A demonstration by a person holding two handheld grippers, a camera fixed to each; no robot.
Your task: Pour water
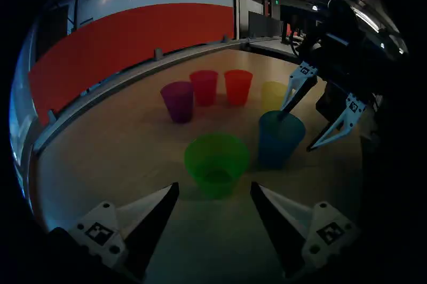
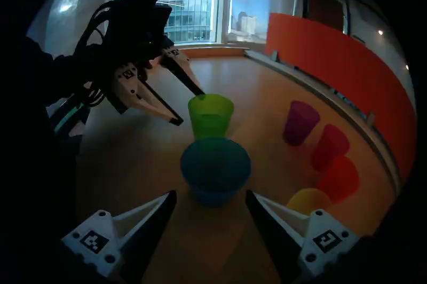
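- Lower middle of the left gripper view: green cup point(image 1: 216, 164) stands upright on the table point(image 1: 133, 145), mouth up.
- Blue cup point(image 1: 280, 140) is upright just right of the green cup in the same view, close beside it; can't tell if they touch.
- Water level: can't tell in either cup, the insides are too dark.
- Left gripper point(image 1: 213, 185), bottom of its own view: jaws spread wide, nothing held. The green cup sits just ahead of the tips, its base in the gap, with space on both sides.
- Right gripper point(image 2: 210, 193), bottom of its own view: jaws also wide apart, nothing held. The blue cup is just ahead, its lower part between the tips, with no contact seen.
- Left gripper view, upper right: the right gripper reaches in at a slant, one fingertip over the blue cup's rim and the other off the cup's right side.
- Right gripper view, upper left: the left gripper is angled down toward the green cup, one tip at the rim's far edge and the other to the cup's left.
- Upper middle of the left gripper view, an arc of upright cups behind the pair: purple cup point(image 1: 179, 101), pink cup point(image 1: 204, 86), orange cup point(image 1: 238, 86), yellow cup point(image 1: 273, 95).
- The yellow cup is partly hidden by a right gripper finger.
- Red panel point(image 1: 133, 33) runs along the table's far edge, upper left.
- Windows point(image 2: 187, 1) are at the top of the right gripper view.
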